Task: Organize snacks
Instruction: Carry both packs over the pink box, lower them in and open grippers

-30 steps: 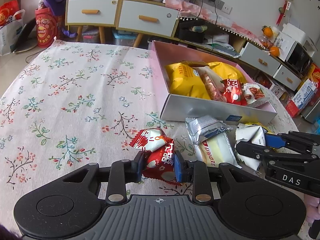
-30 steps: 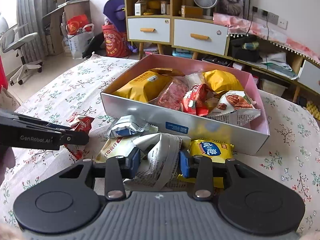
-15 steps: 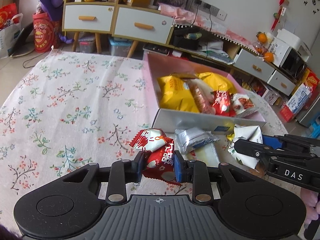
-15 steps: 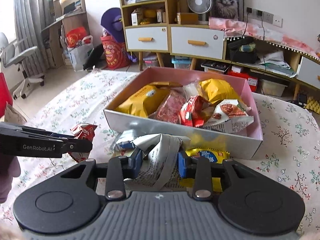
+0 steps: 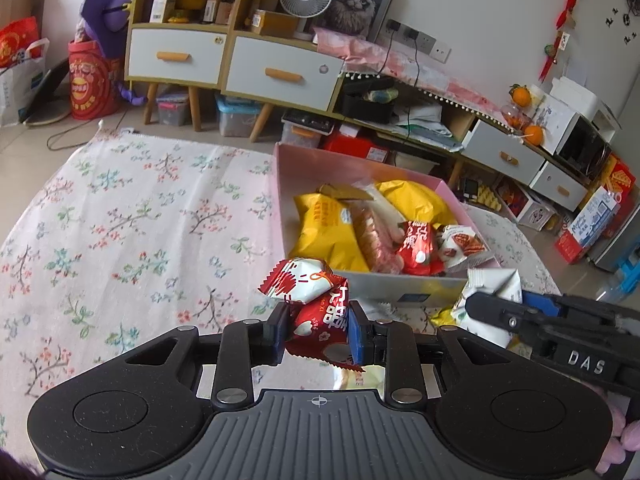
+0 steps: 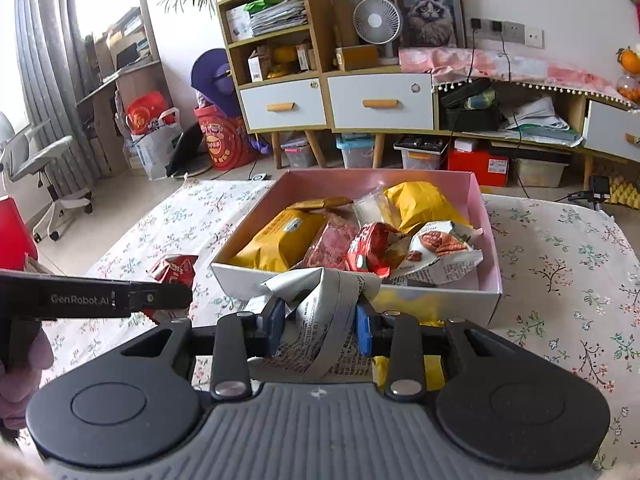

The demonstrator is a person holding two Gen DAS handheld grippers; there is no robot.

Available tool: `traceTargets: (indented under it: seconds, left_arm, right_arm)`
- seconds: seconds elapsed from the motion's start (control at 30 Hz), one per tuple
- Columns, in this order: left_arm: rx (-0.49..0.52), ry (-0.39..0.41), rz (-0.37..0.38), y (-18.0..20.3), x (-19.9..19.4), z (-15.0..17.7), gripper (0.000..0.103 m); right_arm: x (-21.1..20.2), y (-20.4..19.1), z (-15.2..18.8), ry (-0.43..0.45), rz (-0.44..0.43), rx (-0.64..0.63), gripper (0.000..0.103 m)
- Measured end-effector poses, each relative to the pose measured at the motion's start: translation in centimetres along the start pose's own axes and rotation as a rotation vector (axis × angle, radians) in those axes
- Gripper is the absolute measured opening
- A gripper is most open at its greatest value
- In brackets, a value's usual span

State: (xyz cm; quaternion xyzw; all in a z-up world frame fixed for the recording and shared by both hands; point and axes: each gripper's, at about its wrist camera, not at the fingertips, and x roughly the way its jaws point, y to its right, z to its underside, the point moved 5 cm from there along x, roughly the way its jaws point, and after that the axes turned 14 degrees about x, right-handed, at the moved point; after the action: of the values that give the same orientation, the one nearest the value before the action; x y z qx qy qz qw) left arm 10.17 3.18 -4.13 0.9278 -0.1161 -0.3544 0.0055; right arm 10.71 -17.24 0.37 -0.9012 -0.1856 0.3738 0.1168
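Observation:
My left gripper (image 5: 318,330) is shut on a red and white snack packet (image 5: 310,300) and holds it above the table, in front of the near wall of the pink box (image 5: 400,286). The packet also shows in the right wrist view (image 6: 174,268). My right gripper (image 6: 320,320) is shut on a white and grey snack packet (image 6: 326,316), raised before the box's near wall (image 6: 440,300); it also shows in the left wrist view (image 5: 494,292). The box holds yellow, red and white snack bags (image 6: 280,240).
A floral tablecloth (image 5: 120,232) covers the table. A yellow snack packet (image 6: 430,368) lies under my right gripper, by the box. More wrappers lie below my left gripper (image 5: 352,378). Cabinets (image 6: 332,100) and floor clutter stand behind the table.
Both grippers have risen with their packets and moved toward the box. The silver and pale packets on the table have dropped out of sight beneath them.

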Motion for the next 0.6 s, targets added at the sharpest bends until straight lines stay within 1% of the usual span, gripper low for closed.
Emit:
traceTargets:
  seconds: [0.23, 0.47, 0.6]
  left_arm:
    - [0.035, 0.014, -0.004, 0.4, 1.4, -2.0, 0.027]
    - [0.09, 0.034, -0.034, 0.3, 3.7, -4.7, 0.027]
    - [0.115, 0.039, -0.05, 0.1, 5.3, -6.5, 0.027]
  right_arm:
    - [0.8, 0.7, -2.3, 0.038, 0.009, 0.012, 0.033]
    - [2.6, 1.3, -4.4, 0.049, 0.018, 0.03, 0.033]
    - [3.8, 1.2, -5.5, 0.055, 0.025, 0.013, 0.033]
